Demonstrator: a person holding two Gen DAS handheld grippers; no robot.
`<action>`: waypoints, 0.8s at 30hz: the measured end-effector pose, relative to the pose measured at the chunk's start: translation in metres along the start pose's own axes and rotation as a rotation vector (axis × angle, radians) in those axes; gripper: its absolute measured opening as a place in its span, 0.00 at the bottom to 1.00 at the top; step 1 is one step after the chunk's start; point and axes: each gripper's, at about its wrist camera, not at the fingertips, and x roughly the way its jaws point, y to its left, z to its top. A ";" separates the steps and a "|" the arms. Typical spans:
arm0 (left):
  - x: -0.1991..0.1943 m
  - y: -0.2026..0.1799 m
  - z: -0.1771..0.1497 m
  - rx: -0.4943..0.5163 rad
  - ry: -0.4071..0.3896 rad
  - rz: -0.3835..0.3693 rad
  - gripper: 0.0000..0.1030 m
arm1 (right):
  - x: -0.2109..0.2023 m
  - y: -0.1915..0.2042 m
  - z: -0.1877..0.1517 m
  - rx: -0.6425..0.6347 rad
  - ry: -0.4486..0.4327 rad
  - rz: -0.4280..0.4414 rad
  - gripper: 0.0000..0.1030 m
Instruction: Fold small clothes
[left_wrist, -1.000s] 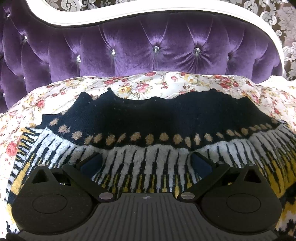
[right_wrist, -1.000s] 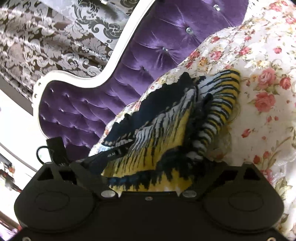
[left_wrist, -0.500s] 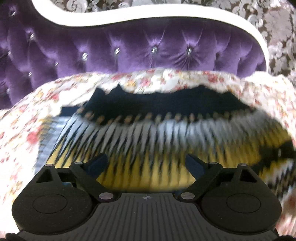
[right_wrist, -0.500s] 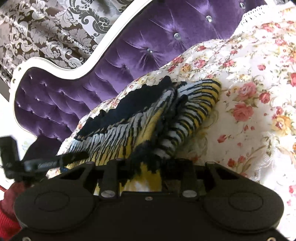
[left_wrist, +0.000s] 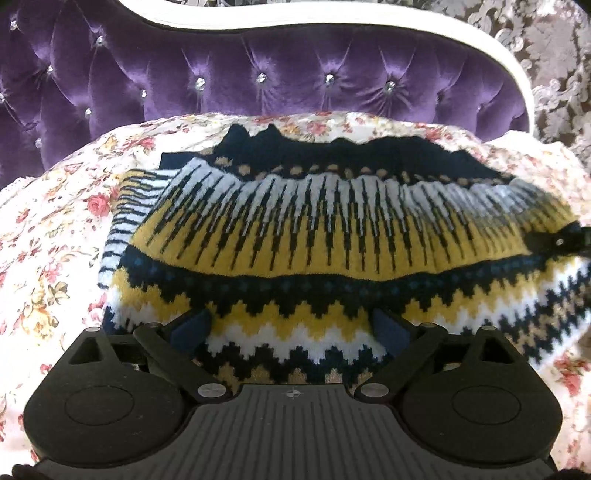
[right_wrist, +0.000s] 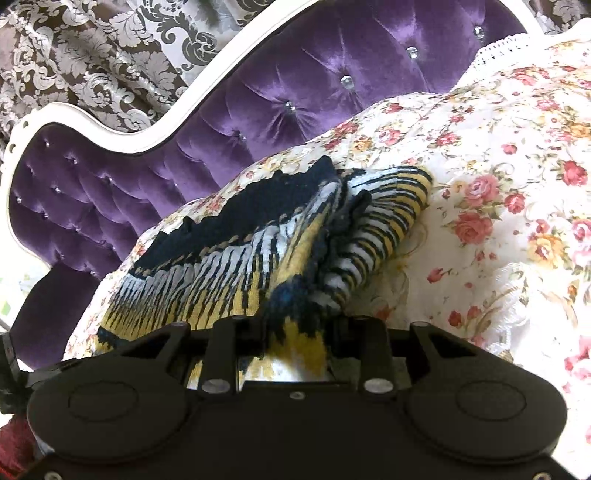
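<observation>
A knitted sweater (left_wrist: 314, 240) in navy, white and yellow zigzag bands lies spread on a floral bedspread (left_wrist: 55, 240). My left gripper (left_wrist: 291, 328) hovers over its near hem with the jaws wide open; the blue pads (left_wrist: 190, 328) stand apart above the knit, gripping nothing. In the right wrist view the sweater (right_wrist: 229, 266) runs off to the left, and my right gripper (right_wrist: 295, 332) is shut on a bunched fold of its side edge. That gripper (left_wrist: 561, 242) also shows as a dark clamp at the sweater's right edge. A striped sleeve (right_wrist: 380, 221) lies folded beside it.
A purple tufted headboard (left_wrist: 277, 81) with a white frame rises behind the bed. Damask-patterned wall covering (right_wrist: 92, 55) lies beyond it. The floral bedspread (right_wrist: 498, 184) stretches out to the right of the sweater.
My left gripper has drawn back from the sweater's upper part to its near hem, jaws still open. My right gripper has closed on the sweater's side edge, bunching the knit.
</observation>
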 end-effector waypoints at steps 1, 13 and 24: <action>-0.003 0.005 0.001 -0.008 -0.012 -0.006 0.91 | 0.000 0.003 0.002 -0.007 0.008 -0.013 0.40; 0.016 0.090 0.000 -0.169 -0.043 0.084 0.94 | -0.010 0.093 0.045 -0.185 0.037 -0.098 0.34; 0.017 0.091 -0.007 -0.150 -0.057 0.068 0.95 | 0.056 0.219 0.028 -0.369 0.106 0.000 0.33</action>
